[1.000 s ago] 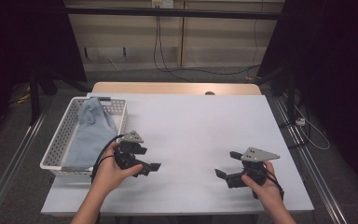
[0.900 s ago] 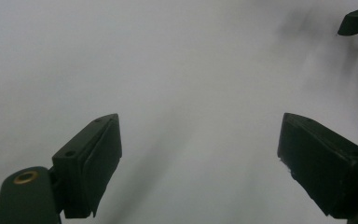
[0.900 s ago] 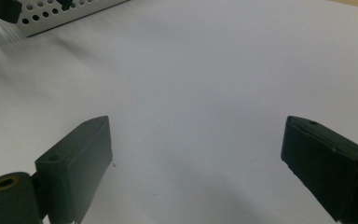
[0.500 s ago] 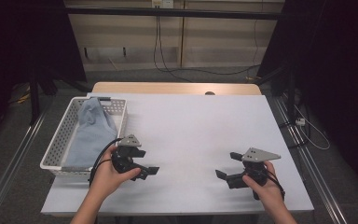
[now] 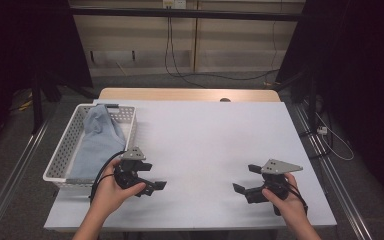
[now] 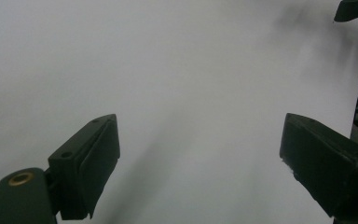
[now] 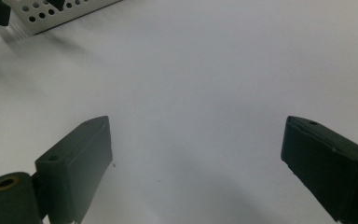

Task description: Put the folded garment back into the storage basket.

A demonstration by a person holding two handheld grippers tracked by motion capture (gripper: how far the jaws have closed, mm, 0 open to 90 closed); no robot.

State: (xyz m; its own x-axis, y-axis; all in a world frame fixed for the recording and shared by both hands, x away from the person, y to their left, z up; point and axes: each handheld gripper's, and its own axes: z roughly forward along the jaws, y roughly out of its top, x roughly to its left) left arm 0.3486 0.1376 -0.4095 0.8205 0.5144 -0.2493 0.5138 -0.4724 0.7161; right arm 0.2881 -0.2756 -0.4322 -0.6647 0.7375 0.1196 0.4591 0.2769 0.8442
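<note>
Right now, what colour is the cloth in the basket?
Light blue-grey; the cloth shows best in the high view, lying in the white basket.

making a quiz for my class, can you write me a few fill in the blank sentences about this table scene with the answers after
1. The blue-grey cloth lies inside the white ____.
2. The jaws of the left gripper stand ____, with nothing between them.
3. The right gripper is held above the white ____.
4. In the high view, the basket sits at the table's ____ edge.

Missing words: basket; open; table; left
</note>
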